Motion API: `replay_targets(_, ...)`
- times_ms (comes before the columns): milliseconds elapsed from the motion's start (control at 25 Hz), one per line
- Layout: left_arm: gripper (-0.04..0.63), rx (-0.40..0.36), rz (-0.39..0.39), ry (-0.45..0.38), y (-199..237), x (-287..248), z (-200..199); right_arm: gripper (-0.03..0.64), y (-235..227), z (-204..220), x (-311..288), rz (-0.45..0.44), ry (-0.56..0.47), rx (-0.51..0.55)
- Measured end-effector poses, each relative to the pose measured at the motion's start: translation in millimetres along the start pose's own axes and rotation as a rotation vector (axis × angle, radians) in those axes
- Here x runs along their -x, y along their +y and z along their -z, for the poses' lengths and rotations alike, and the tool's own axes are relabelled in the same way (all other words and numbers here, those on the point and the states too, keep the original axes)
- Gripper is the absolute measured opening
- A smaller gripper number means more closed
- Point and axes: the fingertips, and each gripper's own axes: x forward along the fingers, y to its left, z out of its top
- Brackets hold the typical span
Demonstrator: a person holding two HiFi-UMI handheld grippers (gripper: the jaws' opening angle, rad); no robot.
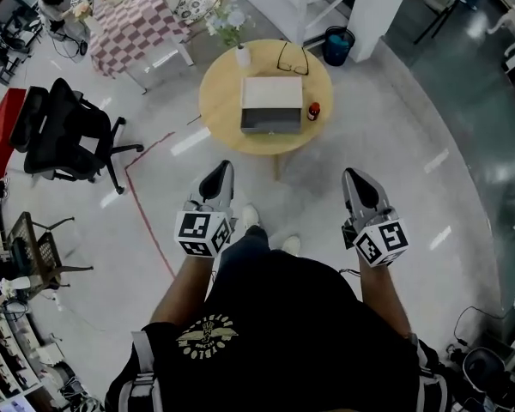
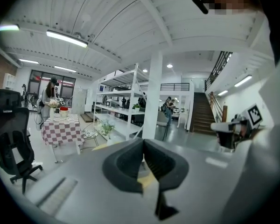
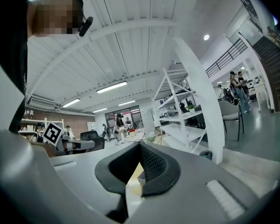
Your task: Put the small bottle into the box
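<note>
A small dark bottle (image 1: 313,111) with a red cap stands on the round wooden table (image 1: 219,101), just right of the white box (image 1: 271,104). The box sits in the table's middle. Both grippers are held out over the floor, well short of the table and pointing toward it. My left gripper (image 1: 219,172) has its jaws together and holds nothing; in the left gripper view its tips (image 2: 143,141) meet. My right gripper (image 1: 354,178) is likewise shut and empty, and in the right gripper view its pads (image 3: 140,145) touch. A sliver of the table shows below the closed jaws there.
Black glasses (image 1: 293,58) and a white vase (image 1: 242,56) of flowers lie at the table's far side. A black office chair (image 1: 60,131) stands at the left, a checked table (image 1: 137,20) behind it, and a blue bin (image 1: 337,45) by a white pillar beyond.
</note>
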Motion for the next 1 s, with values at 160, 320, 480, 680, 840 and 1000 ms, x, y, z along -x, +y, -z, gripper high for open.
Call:
replay_targets(160, 0.000, -0.012, 0.039, -0.020, 4, -21, -17, 0.006, -6, -10, -10, 0.029, -0.002, 0.020)
replay_targets(320, 0.000, -0.026, 0.071, -0.021, 13, -39, -24, 0.006, -9, -17, -25, 0.054, -0.031, 0.001)
replay_targets(480, 0.000, -0.033, 0.099, -0.021, 25, -59, -34, 0.006, -5, -29, -41, 0.070, -0.058, 0.062)
replay_targets(680, 0.000, -0.038, 0.132, -0.038, 48, -80, -50, 0.006, 15, -35, -74, 0.041, -0.051, 0.170)
replay_targets(840, 0.000, -0.034, 0.156, -0.047, 66, -93, -59, 0.006, 19, -47, -93, 0.032, -0.102, 0.135)
replay_targets(1000, 0.000, -0.019, 0.179, -0.046, 93, -105, -64, 0.006, 21, -56, -115, 0.078, -0.114, 0.140)
